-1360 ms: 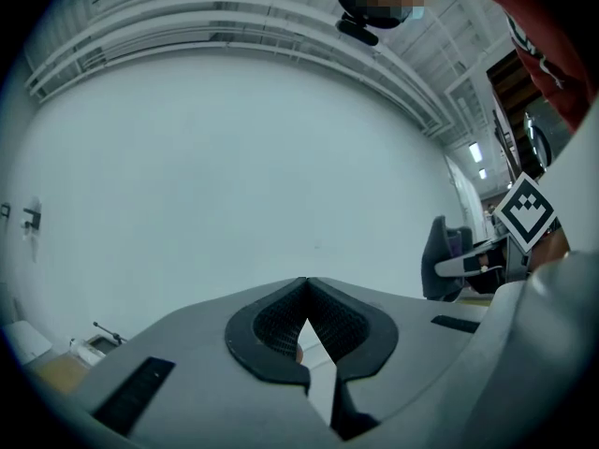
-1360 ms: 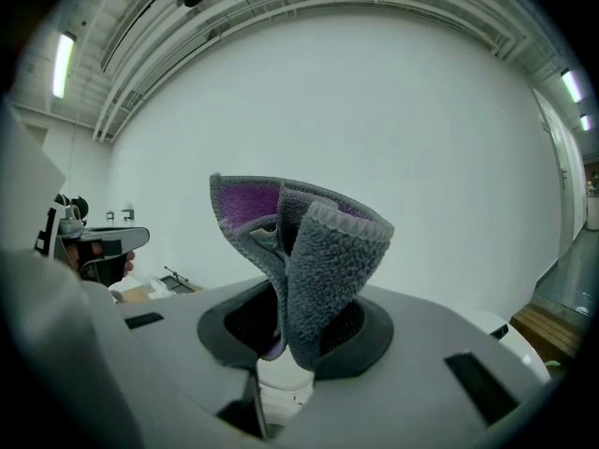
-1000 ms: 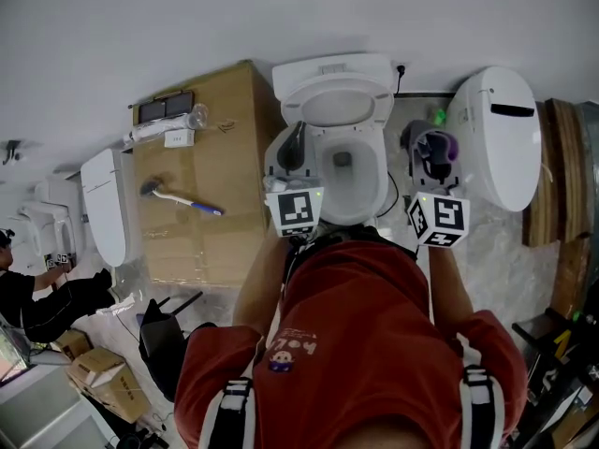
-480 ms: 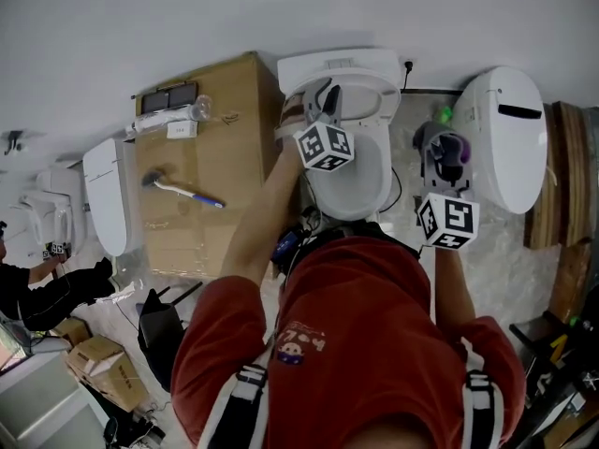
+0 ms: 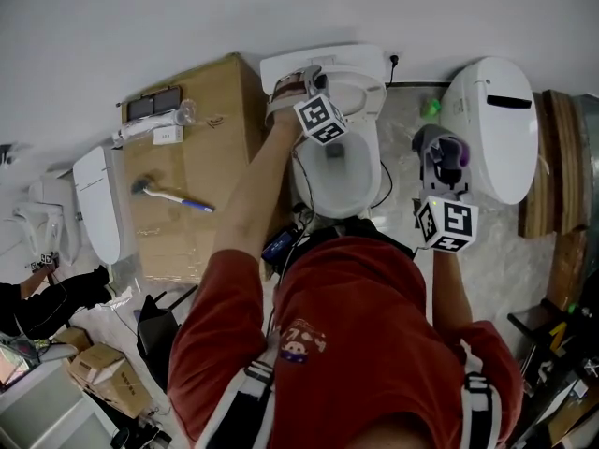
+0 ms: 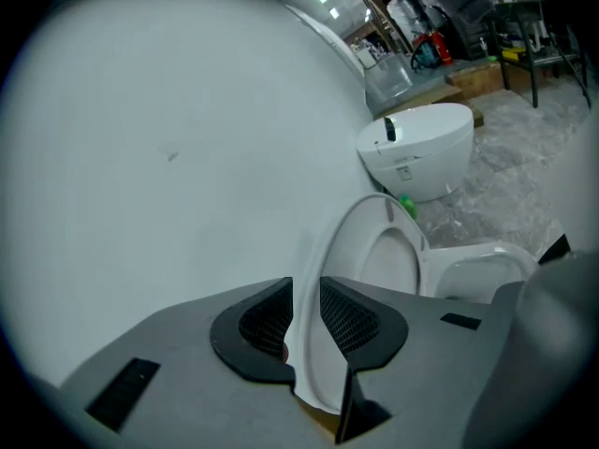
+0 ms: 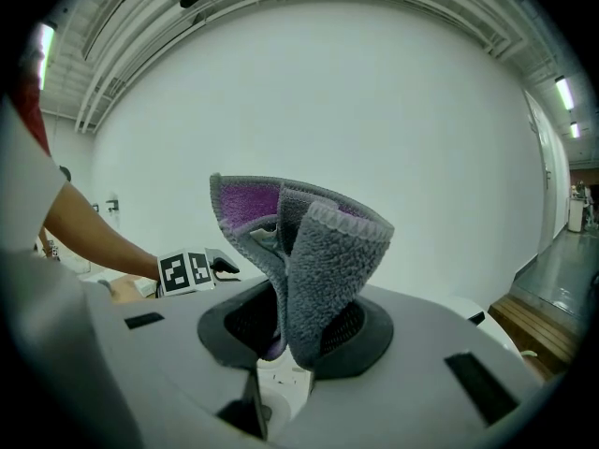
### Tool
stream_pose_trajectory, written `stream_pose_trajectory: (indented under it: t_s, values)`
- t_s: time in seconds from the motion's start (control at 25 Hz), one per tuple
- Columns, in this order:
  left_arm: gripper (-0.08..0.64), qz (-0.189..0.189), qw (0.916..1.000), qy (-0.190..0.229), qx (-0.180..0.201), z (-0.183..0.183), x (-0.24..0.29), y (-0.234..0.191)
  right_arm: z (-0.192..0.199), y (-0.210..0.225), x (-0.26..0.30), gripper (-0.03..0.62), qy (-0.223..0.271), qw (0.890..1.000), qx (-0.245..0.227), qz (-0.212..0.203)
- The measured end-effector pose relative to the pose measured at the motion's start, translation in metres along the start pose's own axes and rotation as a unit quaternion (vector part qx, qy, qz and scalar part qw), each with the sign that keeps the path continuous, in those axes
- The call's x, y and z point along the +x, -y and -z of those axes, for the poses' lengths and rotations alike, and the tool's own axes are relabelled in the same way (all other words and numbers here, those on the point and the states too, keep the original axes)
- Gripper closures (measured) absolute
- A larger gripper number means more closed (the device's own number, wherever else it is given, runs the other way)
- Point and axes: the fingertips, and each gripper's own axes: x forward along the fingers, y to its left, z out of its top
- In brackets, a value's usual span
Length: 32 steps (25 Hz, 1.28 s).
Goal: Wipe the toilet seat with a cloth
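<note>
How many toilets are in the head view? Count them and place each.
3: the open toilet in the middle, a closed toilet right of it, a third toilet left of the cardboard box. White shapes far left may be more.

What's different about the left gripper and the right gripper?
The left gripper has just been opening, jaws astride the raised toilet lid; the right gripper is shut on a grey cloth. Left stretches forward; right hangs back. Both wear a marker cube.
</note>
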Motion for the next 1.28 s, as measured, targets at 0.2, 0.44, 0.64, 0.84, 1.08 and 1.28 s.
stream_pose_trajectory:
  t_s: [0.2, 0.44, 0.64, 0.84, 1.08, 1.28]
  values:
    - [0.469, 0.003, 0.9998, -0.021, 0.007, 0.009, 0.014, 0.003, 0.004, 0.010, -0.002, 0.509, -0.005, 1.000, 0.003, 0.009]
    - [0.508, -0.019, 0.9992, -0.030, 0.020, 0.006, 0.009, 0.005, 0.004, 0.014, -0.002, 0.509, -0.004, 1.000, 0.012, 0.011]
    - [0.512, -0.013, 0.9987, -0.032, 0.037, 0.007, 0.005, 0.008, 0.001, 0.009, 0.001, 0.509, 0.002, 1.000, 0.012, 0.003]
    - [0.512, 0.001, 0.9994, -0.022, 0.026, 0.005, -0.008, 0.021, 0.001, 0.005, -0.001, 0.509, 0.003, 1.000, 0.012, -0.003]
    - [0.511, 0.043, 0.9987, -0.011, 0.024, 0.005, -0.042, 0.045, 0.007, -0.009, -0.001, 0.509, -0.002, 1.000, 0.012, -0.019]
    - [0.505, 0.121, 0.9925, -0.001, 0.017, 0.006, -0.081, 0.091, 0.015, -0.021, -0.006, 0.509, -0.010, 0.999, 0.008, -0.033]
